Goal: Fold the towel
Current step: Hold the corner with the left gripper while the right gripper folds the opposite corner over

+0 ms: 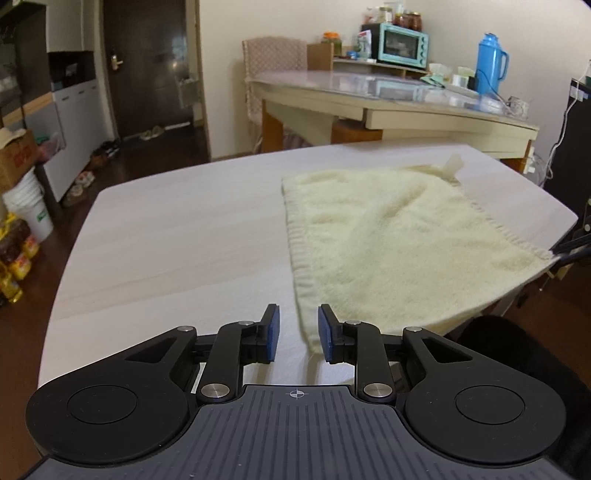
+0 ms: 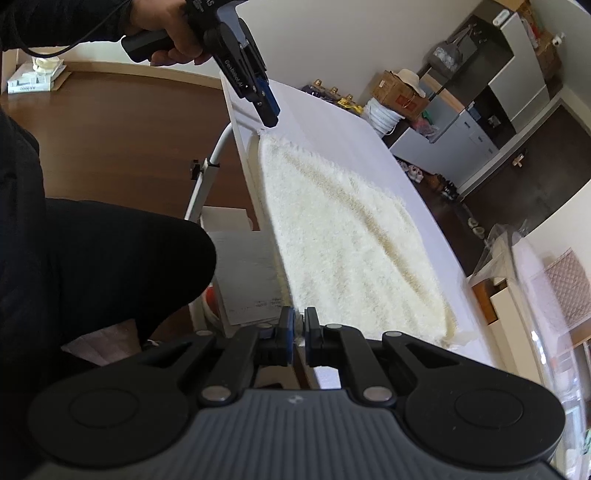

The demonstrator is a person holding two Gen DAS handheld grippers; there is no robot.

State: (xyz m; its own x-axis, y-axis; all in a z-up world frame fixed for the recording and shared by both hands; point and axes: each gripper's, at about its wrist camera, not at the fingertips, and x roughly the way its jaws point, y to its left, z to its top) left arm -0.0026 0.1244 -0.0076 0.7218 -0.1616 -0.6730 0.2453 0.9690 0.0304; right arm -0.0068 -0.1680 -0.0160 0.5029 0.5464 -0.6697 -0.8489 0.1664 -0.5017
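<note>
From the left wrist view, the left gripper (image 1: 296,332) hangs just above the near edge of the white table (image 1: 166,236), its blue pads (image 1: 272,332) a narrow gap apart with the near corner of the cream towel (image 1: 399,243) lying between them but not pinched. The towel lies flat on the right half of the table, its long axis running from that corner away to the right, where its other near corner reaches the table edge. From the right wrist view, the right gripper (image 2: 300,334) is closed tight on that corner at the table's edge, with a dark trouser leg (image 2: 110,258) just beside it below the table (a metal table leg (image 2: 201,184) stands behind). Further along the same edge, a bare hand (image 2: 173,33) holds the left gripper tilted downward, its tip at the towel's corner. Beyond the table stand a second, beige table (image 1: 406,110) with a teal oven (image 1: 402,46) and blue flask (image 1: 489,62), a dark door (image 1: 147,66), and boxes (image 2: 397,90) on the dark floor.
</note>
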